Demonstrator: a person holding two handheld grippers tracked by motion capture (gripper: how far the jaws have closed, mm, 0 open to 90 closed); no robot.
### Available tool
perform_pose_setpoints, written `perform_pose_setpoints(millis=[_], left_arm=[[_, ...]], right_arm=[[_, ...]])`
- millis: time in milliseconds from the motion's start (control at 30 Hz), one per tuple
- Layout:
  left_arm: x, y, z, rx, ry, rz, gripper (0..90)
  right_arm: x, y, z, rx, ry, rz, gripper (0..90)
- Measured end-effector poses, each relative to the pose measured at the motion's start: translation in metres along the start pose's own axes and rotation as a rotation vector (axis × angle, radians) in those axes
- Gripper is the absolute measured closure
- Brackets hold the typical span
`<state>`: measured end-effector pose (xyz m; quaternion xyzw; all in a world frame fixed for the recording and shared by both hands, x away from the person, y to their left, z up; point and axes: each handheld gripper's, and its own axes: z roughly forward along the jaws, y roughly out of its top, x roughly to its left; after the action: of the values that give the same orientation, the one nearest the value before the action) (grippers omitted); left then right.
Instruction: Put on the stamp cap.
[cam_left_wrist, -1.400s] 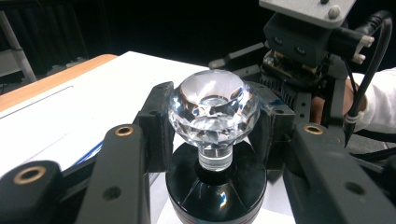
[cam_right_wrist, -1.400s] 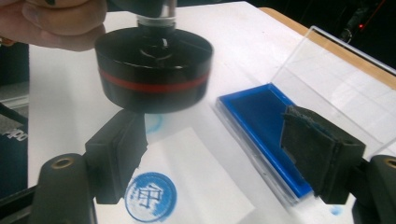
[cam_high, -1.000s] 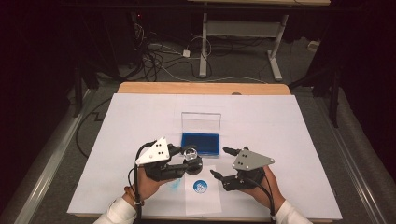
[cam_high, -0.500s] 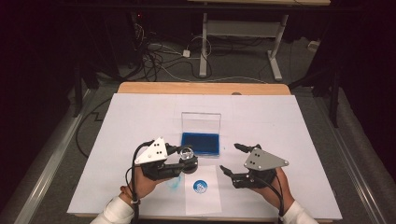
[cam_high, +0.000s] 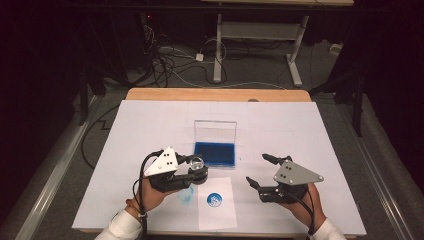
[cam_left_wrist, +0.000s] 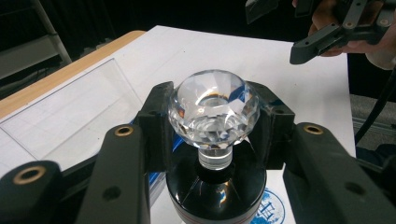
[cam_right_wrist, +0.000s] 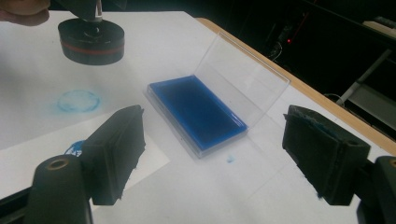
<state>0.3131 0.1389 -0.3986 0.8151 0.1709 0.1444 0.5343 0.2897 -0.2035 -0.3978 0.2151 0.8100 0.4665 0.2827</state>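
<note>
both tongs show: left tongs (cam_left_wrist: 212, 140) clamp stamp (cam_left_wrist: 214, 116), its face probably hidden; right tongs (cam_right_wrist: 224, 158) apart.

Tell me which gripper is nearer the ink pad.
Left. The left gripper, shut on the stamp, sits just beside the ink pad; the right gripper, open, is farther off to the other side.

The table (cam_high: 150, 94) had a light wooden top, its far edge showing beyond a white sheet (cam_high: 300, 130) that covered most of the surface. The room beyond was dark; light fell chiefly on the tabletop. The floor (cam_high: 260, 75) was grey. A tangle of dark and white cables (cam_high: 170, 60) lay on it behind the table. Further back stood a white metal desk frame (cam_high: 255, 35) with two legs on flat feet. A metal rail (cam_high: 55, 175) ran along the left side.
</note>
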Motion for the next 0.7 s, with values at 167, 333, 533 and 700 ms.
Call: perform_pose_setpoints(millis=[167,333,533,700], left_arm=[[0.003,-0.001,0.0,0.008,0.006,0.01,54.2],[0.007,-0.001,-0.005,0.002,0.027,0.009,54.2],[0.01,0.001,-0.011,-0.004,0.048,0.009,54.2],[0.011,0.001,-0.014,-0.001,0.059,0.011,54.1]], right_arm=[[-0.002,-0.005,-0.004,0.012,-0.012,-0.004,20.4],[-0.003,-0.012,-0.009,0.007,-0.023,-0.008,20.5],[0.002,-0.016,-0.009,0.01,-0.02,-0.032,20.2],[0.005,-0.02,-0.01,0.018,-0.011,-0.035,20.2]])
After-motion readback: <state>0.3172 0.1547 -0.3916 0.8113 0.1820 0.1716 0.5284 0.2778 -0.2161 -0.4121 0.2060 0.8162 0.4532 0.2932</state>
